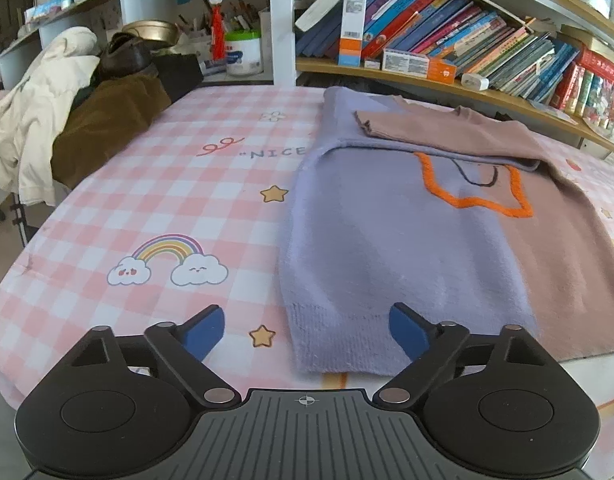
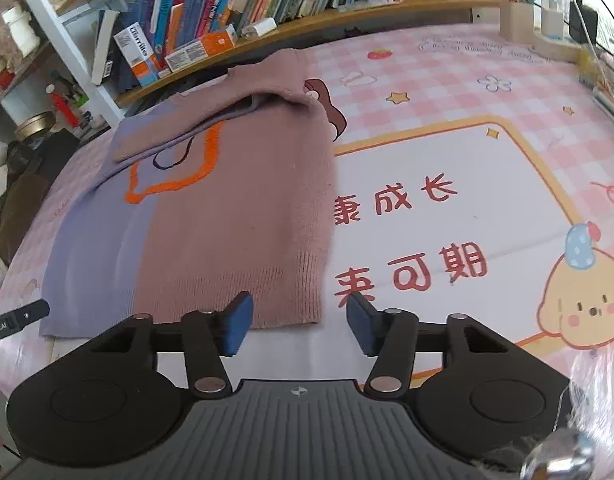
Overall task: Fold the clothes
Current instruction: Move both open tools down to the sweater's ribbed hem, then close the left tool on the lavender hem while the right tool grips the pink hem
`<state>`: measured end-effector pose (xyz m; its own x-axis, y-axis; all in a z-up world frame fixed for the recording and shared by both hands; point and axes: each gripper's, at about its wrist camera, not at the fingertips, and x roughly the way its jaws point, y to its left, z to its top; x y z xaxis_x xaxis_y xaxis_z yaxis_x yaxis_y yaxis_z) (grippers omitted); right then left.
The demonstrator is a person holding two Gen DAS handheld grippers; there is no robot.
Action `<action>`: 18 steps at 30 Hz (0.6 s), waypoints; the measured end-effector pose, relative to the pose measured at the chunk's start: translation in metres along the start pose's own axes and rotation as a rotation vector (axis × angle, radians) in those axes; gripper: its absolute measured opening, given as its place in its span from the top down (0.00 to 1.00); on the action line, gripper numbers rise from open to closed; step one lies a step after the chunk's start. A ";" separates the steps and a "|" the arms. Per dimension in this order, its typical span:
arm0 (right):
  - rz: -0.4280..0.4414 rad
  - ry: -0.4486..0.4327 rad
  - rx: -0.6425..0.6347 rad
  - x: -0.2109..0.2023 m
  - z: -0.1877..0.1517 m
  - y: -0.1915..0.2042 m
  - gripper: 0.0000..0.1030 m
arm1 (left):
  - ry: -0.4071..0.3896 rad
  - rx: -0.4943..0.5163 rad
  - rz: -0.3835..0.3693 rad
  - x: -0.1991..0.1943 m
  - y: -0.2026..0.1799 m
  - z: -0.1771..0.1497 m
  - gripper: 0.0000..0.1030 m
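Right now the sweater (image 1: 407,248) lies flat on the pink checked bench (image 1: 167,184), lilac on one half and dusty brown on the other, both sleeves already laid across its chest. Its long axis runs from the ribbed hem (image 2: 283,292), nearest both tools, away toward the bookshelf (image 1: 447,40). The left tool (image 1: 307,334) hangs just short of the hem's lilac corner, blue pads spread wide with the knit's edge lying between them but not pinched. The right tool (image 2: 299,330) hangs at the hem's brown corner, pads partly apart and gripping nothing; that corner sits just beyond its left pad. Each hand looks about equally near its own corner, so I'd judge the next move to be a two-handed pinch of the hem and a lift toward the collar. Beyond the sweater's lilac side there is bare cloth up to the heap of coats (image 1: 67,120); beyond the brown side, wide open room. The bench's near edge sits close under the hem.
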<state>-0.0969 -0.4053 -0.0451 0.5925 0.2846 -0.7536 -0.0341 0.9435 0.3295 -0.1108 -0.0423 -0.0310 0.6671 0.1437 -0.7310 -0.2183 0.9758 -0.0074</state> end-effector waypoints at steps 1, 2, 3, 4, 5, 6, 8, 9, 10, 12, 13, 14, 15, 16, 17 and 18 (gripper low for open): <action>-0.004 -0.002 0.013 0.002 0.001 -0.001 0.54 | 0.004 -0.004 -0.003 0.003 0.002 0.001 0.16; -0.009 -0.004 0.028 0.003 0.003 -0.002 0.55 | 0.008 -0.008 -0.007 0.005 0.004 0.003 0.19; -0.015 -0.006 0.041 0.005 0.005 -0.002 0.56 | 0.012 -0.014 -0.010 0.008 0.006 0.004 0.20; -0.022 -0.011 0.052 0.006 0.007 -0.003 0.56 | 0.015 -0.021 -0.013 0.011 0.009 0.005 0.21; -0.030 -0.015 0.059 0.007 0.009 -0.004 0.57 | 0.020 -0.028 -0.016 0.013 0.010 0.007 0.24; -0.037 -0.019 0.065 0.009 0.012 -0.004 0.57 | 0.025 -0.034 -0.022 0.016 0.012 0.008 0.26; -0.045 -0.029 0.081 0.011 0.017 -0.006 0.57 | 0.035 -0.046 -0.029 0.022 0.016 0.010 0.30; -0.047 -0.033 0.087 0.013 0.019 -0.007 0.58 | 0.040 -0.051 -0.033 0.025 0.018 0.012 0.33; -0.051 -0.037 0.095 0.015 0.021 -0.008 0.60 | 0.046 -0.057 -0.036 0.028 0.020 0.013 0.36; -0.054 -0.037 0.109 0.019 0.025 -0.009 0.63 | 0.043 -0.063 -0.033 0.032 0.022 0.015 0.49; -0.055 -0.032 0.115 0.022 0.026 -0.009 0.66 | 0.041 -0.061 -0.033 0.033 0.023 0.016 0.52; -0.057 -0.029 0.114 0.024 0.026 -0.008 0.68 | 0.040 -0.060 -0.039 0.035 0.023 0.018 0.62; -0.061 -0.029 0.108 0.026 0.026 -0.005 0.73 | 0.039 -0.058 -0.047 0.036 0.023 0.019 0.70; -0.064 -0.026 0.097 0.028 0.026 -0.003 0.81 | 0.038 -0.056 -0.056 0.036 0.023 0.020 0.74; -0.066 -0.022 0.084 0.029 0.027 0.001 0.85 | 0.037 -0.053 -0.065 0.037 0.023 0.022 0.82; -0.069 -0.020 0.072 0.030 0.027 0.004 0.87 | 0.035 -0.046 -0.073 0.037 0.021 0.022 0.85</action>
<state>-0.0570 -0.3971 -0.0510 0.6072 0.2157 -0.7647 0.0645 0.9459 0.3181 -0.0749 -0.0129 -0.0426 0.6574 0.0659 -0.7507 -0.2027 0.9749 -0.0920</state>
